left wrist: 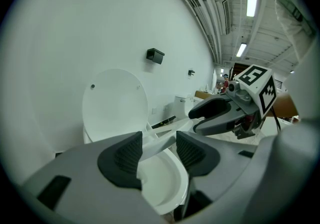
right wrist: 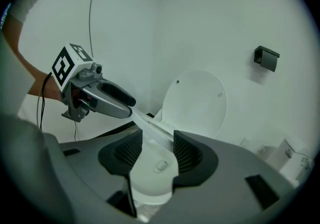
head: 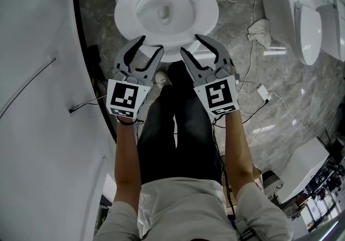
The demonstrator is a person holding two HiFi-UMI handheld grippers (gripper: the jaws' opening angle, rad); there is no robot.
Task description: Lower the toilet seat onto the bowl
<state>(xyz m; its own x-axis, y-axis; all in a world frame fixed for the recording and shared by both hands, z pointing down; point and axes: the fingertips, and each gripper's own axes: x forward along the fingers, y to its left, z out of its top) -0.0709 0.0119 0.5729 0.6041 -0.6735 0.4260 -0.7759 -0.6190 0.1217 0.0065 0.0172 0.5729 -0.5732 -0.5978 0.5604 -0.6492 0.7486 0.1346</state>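
Right of the right gripper (head: 190, 43), a crumpled cloth (head: 260, 31) and a white plug block (head: 263, 93) with its cable lie on the grey marble floor (head: 280, 121), a second toilet (head: 312, 24) stands farther right, and a small black wall fixture (right wrist: 266, 58) hangs above and ahead.

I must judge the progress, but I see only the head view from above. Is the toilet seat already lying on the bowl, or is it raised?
Observer: Not down yet. In the right gripper view the seat shows as a slanted white edge above the bowl.
Operator: And the lid behind it?
Observer: The lid stands upright against the wall.
Operator: Do the fingers clamp the seat?
Observer: No. The left gripper and the right gripper both have fingers apart; the seat's edge only crosses the gaps.
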